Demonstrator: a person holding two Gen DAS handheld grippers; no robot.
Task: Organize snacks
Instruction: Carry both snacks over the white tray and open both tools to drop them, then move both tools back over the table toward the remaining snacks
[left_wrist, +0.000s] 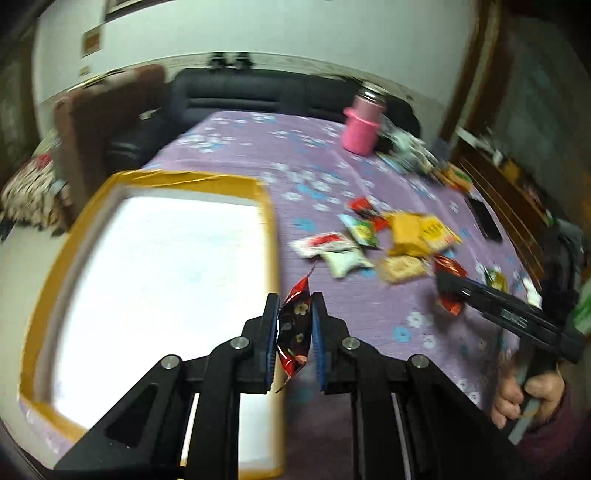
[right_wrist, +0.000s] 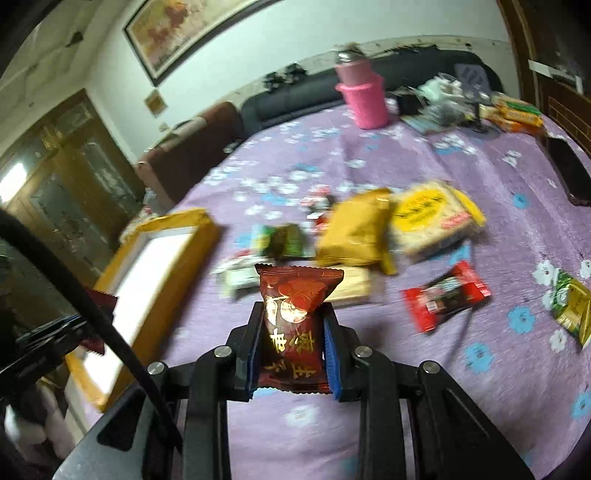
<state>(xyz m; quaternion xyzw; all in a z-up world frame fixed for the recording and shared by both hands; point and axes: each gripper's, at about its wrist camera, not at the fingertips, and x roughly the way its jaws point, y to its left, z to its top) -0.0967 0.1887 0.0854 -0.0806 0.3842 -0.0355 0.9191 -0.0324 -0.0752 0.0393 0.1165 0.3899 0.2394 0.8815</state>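
Note:
My left gripper (left_wrist: 294, 301) is shut on a dark red snack packet (left_wrist: 293, 334) with flower print, held edge-on just right of the tape-edged box (left_wrist: 271, 236) with a white inside. My right gripper (right_wrist: 293, 314) is shut on a dark red packet (right_wrist: 295, 325) with gold characters, held upright above the purple cloth. In the left wrist view the right gripper (left_wrist: 448, 286) shows at the right with its red packet (left_wrist: 448, 267). A pile of snacks (left_wrist: 380, 240) lies on the cloth; it also shows in the right wrist view (right_wrist: 369, 232).
A pink flask (left_wrist: 361, 123) stands at the back, with boxes and clutter (right_wrist: 513, 114) beside it. A black phone (right_wrist: 570, 171) lies at the right edge. A red wrapper (right_wrist: 445, 301) and a green-yellow packet (right_wrist: 572, 308) lie apart on the flowered tablecloth (right_wrist: 406, 424). A dark sofa (left_wrist: 240, 92) is behind.

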